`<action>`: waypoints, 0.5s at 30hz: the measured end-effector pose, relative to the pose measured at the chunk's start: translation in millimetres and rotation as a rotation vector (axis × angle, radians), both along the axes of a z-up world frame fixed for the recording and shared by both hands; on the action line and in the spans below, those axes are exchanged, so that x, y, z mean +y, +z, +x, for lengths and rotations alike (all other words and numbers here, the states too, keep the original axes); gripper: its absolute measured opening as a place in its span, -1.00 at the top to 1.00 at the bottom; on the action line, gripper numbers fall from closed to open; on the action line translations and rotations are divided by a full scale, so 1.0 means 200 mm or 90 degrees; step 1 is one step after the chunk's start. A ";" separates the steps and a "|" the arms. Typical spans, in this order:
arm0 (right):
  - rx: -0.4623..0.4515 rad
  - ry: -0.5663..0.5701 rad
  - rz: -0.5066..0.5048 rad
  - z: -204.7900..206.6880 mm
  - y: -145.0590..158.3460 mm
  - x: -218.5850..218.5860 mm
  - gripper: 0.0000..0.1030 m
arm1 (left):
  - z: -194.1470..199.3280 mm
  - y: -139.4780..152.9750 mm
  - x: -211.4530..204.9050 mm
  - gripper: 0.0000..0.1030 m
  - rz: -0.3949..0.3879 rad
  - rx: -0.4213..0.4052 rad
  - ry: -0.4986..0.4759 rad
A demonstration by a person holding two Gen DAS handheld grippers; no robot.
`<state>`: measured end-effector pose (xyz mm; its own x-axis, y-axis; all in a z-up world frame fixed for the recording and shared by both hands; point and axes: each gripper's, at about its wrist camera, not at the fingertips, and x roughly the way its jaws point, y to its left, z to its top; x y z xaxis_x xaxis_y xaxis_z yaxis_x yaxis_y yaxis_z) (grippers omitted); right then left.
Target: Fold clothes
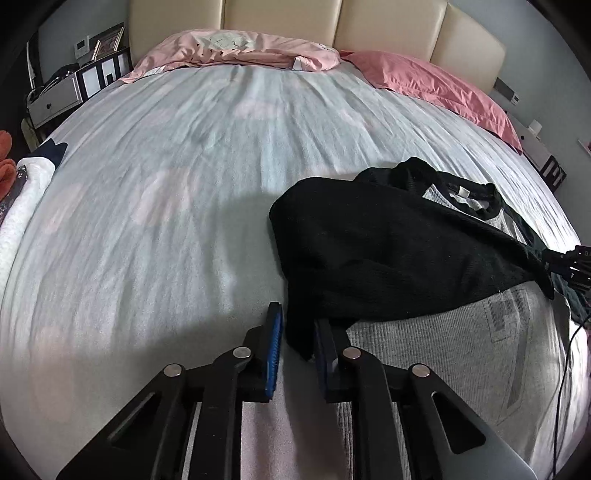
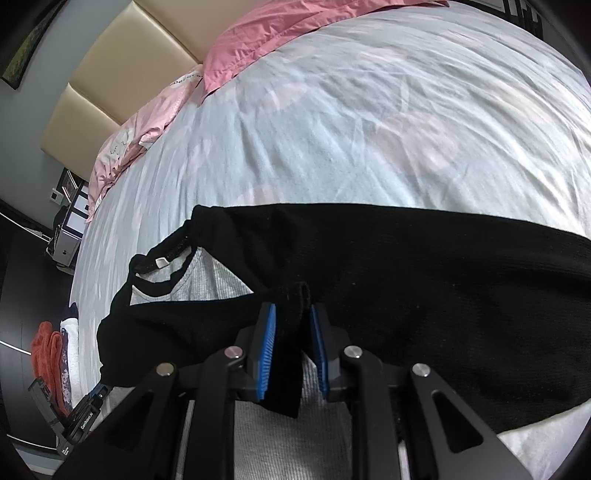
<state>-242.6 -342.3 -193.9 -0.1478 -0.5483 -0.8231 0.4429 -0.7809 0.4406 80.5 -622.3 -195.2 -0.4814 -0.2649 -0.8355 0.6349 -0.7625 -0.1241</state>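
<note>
Right wrist: sleeve (image 2: pixel 291 332) inside gripper (image 2: pixel 292 325).

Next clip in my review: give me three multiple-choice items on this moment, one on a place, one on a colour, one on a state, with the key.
1. Where does the shirt lie?
A. on the bed sheet
B. on the floor
C. on a chair

2. What colour is the pillow by the headboard?
A. green
B. pink
C. black

3. What sits between the right gripper fingers?
A. nothing
B. a towel
C. a black sleeve fold

Key: 1 A, the grey and black shirt is spread on the pale sheet; 2 B, the pillow is plainly pink; 3 C, black cloth fills the gap between the blue pads.
</note>
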 end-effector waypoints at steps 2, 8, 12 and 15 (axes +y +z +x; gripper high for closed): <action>0.031 0.009 0.004 0.02 0.03 -0.02 0.94 | 0.00 0.00 0.01 0.81 -0.011 -0.004 -0.005; 0.087 -0.077 0.082 -0.07 0.10 0.04 0.95 | 0.00 0.00 0.02 0.82 -0.029 -0.021 -0.010; 0.051 -0.077 0.085 -0.14 0.06 0.08 0.86 | 0.00 0.00 0.02 0.82 -0.024 -0.020 -0.012; 0.049 -0.064 0.061 -0.11 0.09 0.13 0.72 | 0.00 -0.01 0.01 0.82 -0.018 -0.018 -0.013</action>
